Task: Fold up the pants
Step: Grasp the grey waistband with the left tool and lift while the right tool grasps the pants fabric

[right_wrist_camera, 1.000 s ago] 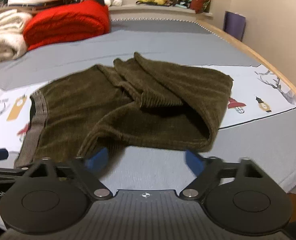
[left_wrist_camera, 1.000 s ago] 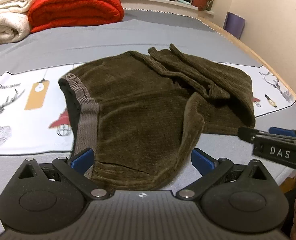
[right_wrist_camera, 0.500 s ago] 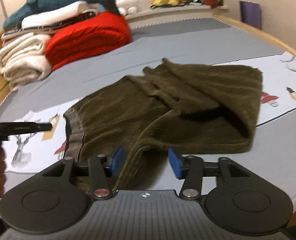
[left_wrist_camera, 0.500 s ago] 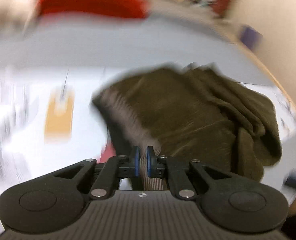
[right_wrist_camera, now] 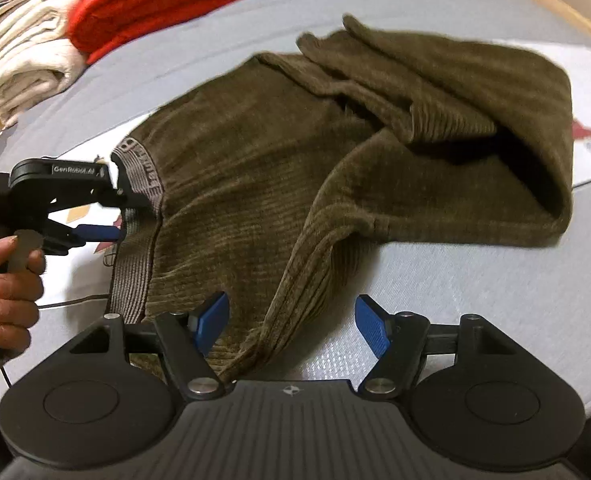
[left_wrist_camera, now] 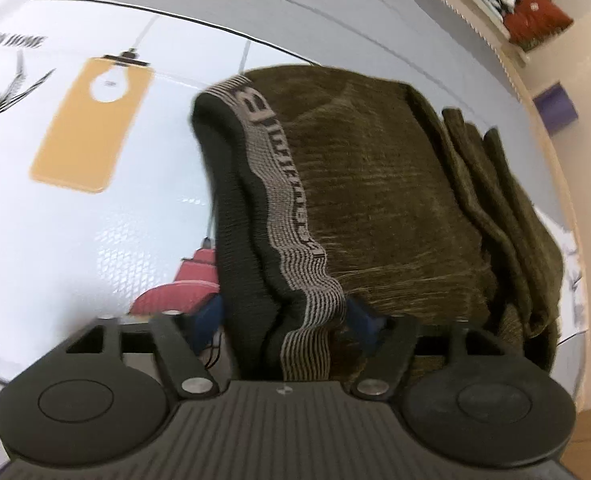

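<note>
- Pants (right_wrist_camera: 279, 184) lie crumpled on the grey bed (right_wrist_camera: 475, 288), waistband (left_wrist_camera: 291, 216) to the left, legs bunched in a heap toward the far right; only part of them lies flat.
- Left gripper (left_wrist_camera: 283, 320) straddles the waistband at its near end. Its jaws have just been opening and stand apart, the band between them, and the pads do not seem to press on it. If they close now they may catch only the striped top layer and leave the dark inner layer behind, so the waist would peel open when lifted.
- In the right view the left gripper (right_wrist_camera: 115, 216) sits at the band's left edge, so a shallow bite there could slip off the elastic.
- Right gripper (right_wrist_camera: 291, 324) hovers over the near edge of the pants, released; its jaws have just been opening. A ridge of cloth runs between the pads without being pinched. Closing on that ridge would likely gather a wrinkle rather than a clean hem, and the fold would come out skewed.
- Legs (right_wrist_camera: 435, 92) overlap loosely at the far right; pulling the near side without smoothing them risks dragging the whole heap and locking in the twist.
- Both views are somewhat blurred, so how deep each pad reaches is hard to judge.
</note>
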### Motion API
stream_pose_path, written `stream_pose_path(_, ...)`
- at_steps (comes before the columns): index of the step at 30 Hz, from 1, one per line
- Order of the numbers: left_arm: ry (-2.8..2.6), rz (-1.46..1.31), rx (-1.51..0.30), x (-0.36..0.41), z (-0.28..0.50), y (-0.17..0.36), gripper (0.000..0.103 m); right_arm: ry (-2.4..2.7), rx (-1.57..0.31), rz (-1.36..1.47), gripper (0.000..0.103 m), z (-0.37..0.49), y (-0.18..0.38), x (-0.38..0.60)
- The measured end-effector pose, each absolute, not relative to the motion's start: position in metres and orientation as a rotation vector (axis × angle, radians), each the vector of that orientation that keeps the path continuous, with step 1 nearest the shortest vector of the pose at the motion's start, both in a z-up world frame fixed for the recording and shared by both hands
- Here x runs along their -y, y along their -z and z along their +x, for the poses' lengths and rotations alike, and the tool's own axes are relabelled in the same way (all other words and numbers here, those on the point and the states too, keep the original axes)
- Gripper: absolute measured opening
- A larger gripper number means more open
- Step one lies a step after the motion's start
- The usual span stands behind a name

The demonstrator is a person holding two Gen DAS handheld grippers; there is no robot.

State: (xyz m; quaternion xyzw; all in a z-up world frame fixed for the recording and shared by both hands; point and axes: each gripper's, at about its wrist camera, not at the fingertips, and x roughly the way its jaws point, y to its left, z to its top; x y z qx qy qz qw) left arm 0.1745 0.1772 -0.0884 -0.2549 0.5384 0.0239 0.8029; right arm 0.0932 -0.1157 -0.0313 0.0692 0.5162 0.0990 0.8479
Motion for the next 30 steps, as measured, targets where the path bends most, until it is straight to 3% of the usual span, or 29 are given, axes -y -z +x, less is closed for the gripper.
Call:
stream_pose_path(4,-0.059,-0.393,-1.134,-0.15,0.182,0.094,0.087,-0.18,-1.108,0.122,0.066,0.097,0.041,0.11)
stream_pose_path(5,-0.062,-0.333,-1.123,-0.142,0.182,0.094,0.087,-0.171,-1.113,0.104,0.057,0.097,0.042,0.109)
stream_pose_path(8,-0.066,-0.138,-1.08,-0.119,0.177,0.091,0.072,-0.155,-1.134,0.084,0.027,0.097,0.049,0.109)
stream_pose_path(9,-0.052,-0.09,-1.059,-0.113,0.174,0.088,0.062,-0.161,-1.139,0.1,0.017,0.097,0.05,0.11)
stream_pose_path(10,-0.043,-0.041,-1.033,-0.108,0.171,0.083,0.053,-0.171,-1.138,0.111,0.014,0.096,0.05,0.11)
stream_pose_path(12,-0.024,0.014,-0.969,-0.107,0.165,0.069,0.05,-0.202,-1.103,0.118,0.009,0.093,0.046,0.108)
stream_pose_path(20,-0.086,0.085,-0.792,-0.15,0.128,0.016,0.046,-0.474,-0.884,0.059,0.008,0.057,0.015,0.068)
stream_pose_path(21,-0.114,0.077,-0.792,-0.164,0.123,0.011,0.044,-0.525,-0.873,0.063,0.008,0.052,0.013,0.062)
stream_pose_path(22,-0.137,0.074,-0.791,-0.176,0.118,0.008,0.031,-0.577,-0.862,0.053,0.008,0.046,0.012,0.056)
stream_pose_path(23,-0.164,0.077,-0.79,-0.189,0.112,0.004,0.028,-0.635,-0.853,0.039,0.008,0.04,0.01,0.049)
stream_pose_path(28,-0.265,0.031,-0.89,-0.248,0.083,0.002,0.026,-0.832,-0.877,-0.036,0.012,0.006,0.01,0.021)
stream_pose_path(30,-0.288,-0.014,-0.935,-0.265,0.074,0.004,0.026,-0.841,-0.881,-0.084,0.02,-0.004,0.011,0.019)
